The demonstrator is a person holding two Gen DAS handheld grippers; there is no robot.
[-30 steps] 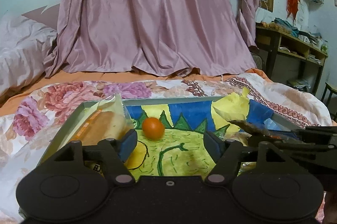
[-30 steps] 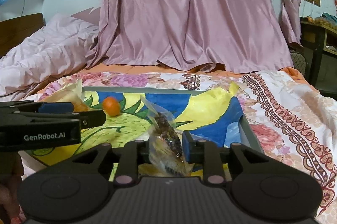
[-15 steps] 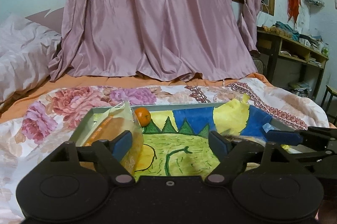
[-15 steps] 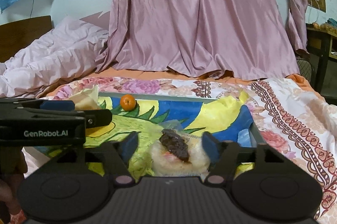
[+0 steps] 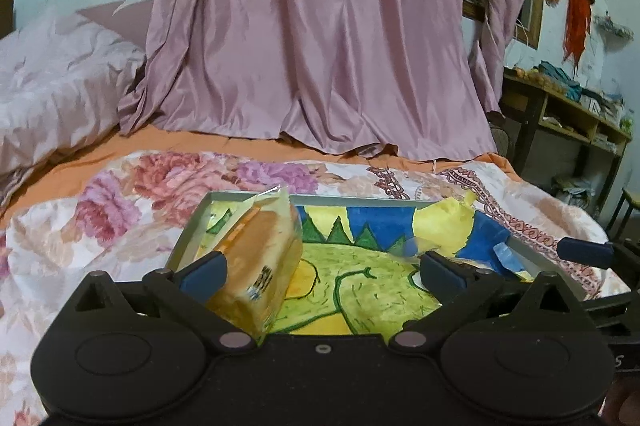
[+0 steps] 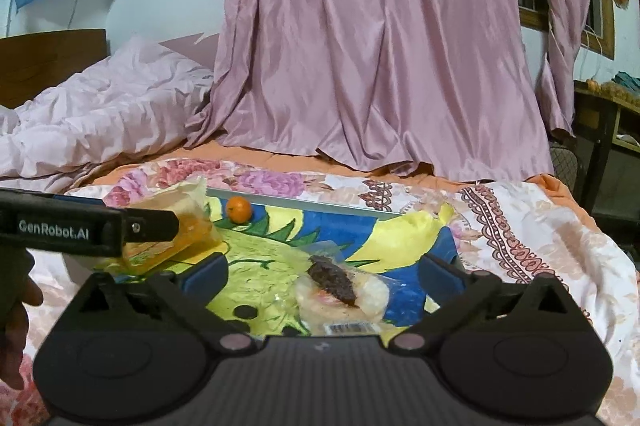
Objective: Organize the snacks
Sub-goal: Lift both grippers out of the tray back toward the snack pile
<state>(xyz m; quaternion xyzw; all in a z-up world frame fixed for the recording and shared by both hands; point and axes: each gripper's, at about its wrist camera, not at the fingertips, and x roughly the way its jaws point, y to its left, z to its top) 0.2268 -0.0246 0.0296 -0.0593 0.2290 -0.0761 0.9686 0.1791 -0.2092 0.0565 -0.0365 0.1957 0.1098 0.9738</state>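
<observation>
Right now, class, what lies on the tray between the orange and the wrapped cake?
Nothing. The right wrist view shows only the tray's painted liner between the orange and the wrapped cake.

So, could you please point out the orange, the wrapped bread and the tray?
orange (image 6: 239, 209), right wrist view, middle of fruit
wrapped bread (image 5: 262, 250), left wrist view, loaf's side
tray (image 6: 320, 205), right wrist view, far rim

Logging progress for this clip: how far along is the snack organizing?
Looks mostly done: the orange, the bagged bread and the wrapped pastry all sit in the tray. Nothing is in hand: the right gripper is open around the pastry, and the left gripper is open beside the bread. What's left is unclear; no other snacks show on the bedspread.
</observation>
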